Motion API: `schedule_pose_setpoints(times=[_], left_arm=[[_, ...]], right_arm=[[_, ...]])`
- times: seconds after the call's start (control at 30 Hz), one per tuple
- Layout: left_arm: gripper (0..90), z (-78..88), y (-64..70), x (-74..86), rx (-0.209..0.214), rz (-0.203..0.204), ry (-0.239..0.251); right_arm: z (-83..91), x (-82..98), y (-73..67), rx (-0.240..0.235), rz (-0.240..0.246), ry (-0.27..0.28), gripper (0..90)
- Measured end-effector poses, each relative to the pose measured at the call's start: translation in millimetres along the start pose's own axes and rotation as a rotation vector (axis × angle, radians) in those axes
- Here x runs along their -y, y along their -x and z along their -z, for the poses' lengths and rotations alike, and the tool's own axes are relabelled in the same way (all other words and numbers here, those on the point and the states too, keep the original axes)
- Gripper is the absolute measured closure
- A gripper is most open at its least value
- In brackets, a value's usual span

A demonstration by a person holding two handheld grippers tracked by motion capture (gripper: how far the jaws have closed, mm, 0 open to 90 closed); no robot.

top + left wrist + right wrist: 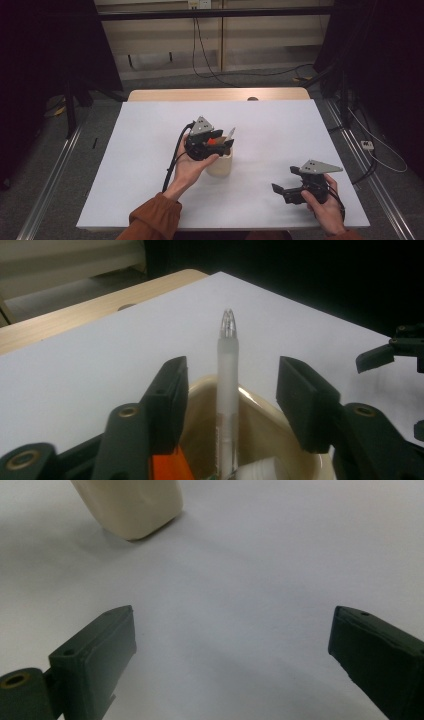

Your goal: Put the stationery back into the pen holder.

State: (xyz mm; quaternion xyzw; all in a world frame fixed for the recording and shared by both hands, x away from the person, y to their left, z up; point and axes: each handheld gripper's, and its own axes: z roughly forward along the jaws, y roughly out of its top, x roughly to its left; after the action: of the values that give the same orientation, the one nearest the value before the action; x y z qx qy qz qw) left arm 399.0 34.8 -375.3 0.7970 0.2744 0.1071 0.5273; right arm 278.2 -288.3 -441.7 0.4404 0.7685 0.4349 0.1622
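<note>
1. Left gripper (227,390) hung over the cream cup (220,162), jaws about halfway apart, pads clear of everything.
2. Frosted pen (227,385) stood upright in the cup, between the jaws, touching neither.
3. An orange item (167,467) and a white one (257,472) also sat in the cup.
4. Right gripper (285,192) sat on the white table (140,150) right of the cup, well apart from it, jaws spread wide, holding nothing.
5. In the right gripper view, the cup's base stood beyond the jaws, upper left.
</note>
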Motion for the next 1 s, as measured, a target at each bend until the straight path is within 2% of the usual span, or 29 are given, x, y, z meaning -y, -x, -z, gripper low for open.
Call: schedule_pose_setpoints(times=[0.07,0.2,0.37,0.43,0.57,0.73,0.8,0.9,1.0], left_arm=[[44.5,1.1,-1.6,-1.5,-0.004,0.008,0.007],[41.4,1.8,-6.0,-2.9,-0.034,-0.002,0.007],[27.5,1.3,-10.4,-5.1,-0.06,0.007,0.004],[21.1,1.5,-10.3,-6.2,-0.074,-0.006,-0.01],[15.7,5.8,-11.2,-7.3,-0.085,-0.009,-0.002],[7.3,10.1,-13.4,-6.4,-0.071,-0.02,-0.031],[5.8,11.4,-13.5,-6.5,-0.086,-0.027,-0.035],[5.8,15.1,-14.6,-6.4,-0.086,-0.019,-0.026],[5.7,18.5,-13.3,-6.2,-0.119,-0.037,-0.039]], right_arm=[[0.0,0.0,0.1,-0.001,0.0,0.001,5.3],[0.0,0.9,1.5,-0.001,-0.005,-0.001,5.3],[-0.7,1.6,3.4,-0.001,-0.014,0.0,5.3],[-0.6,1.8,3.5,-0.001,-0.015,-0.001,5.3],[0.8,2.3,3.7,0.002,-0.017,0.0,5.3],[0.5,1.9,3.1,0.005,-0.017,0.009,5.3],[0.4,1.9,2.7,0.003,-0.016,0.009,5.3],[0.5,1.5,1.7,0.007,-0.022,0.02,5.3],[0.2,1.0,1.5,0.015,-0.036,0.035,5.3]])
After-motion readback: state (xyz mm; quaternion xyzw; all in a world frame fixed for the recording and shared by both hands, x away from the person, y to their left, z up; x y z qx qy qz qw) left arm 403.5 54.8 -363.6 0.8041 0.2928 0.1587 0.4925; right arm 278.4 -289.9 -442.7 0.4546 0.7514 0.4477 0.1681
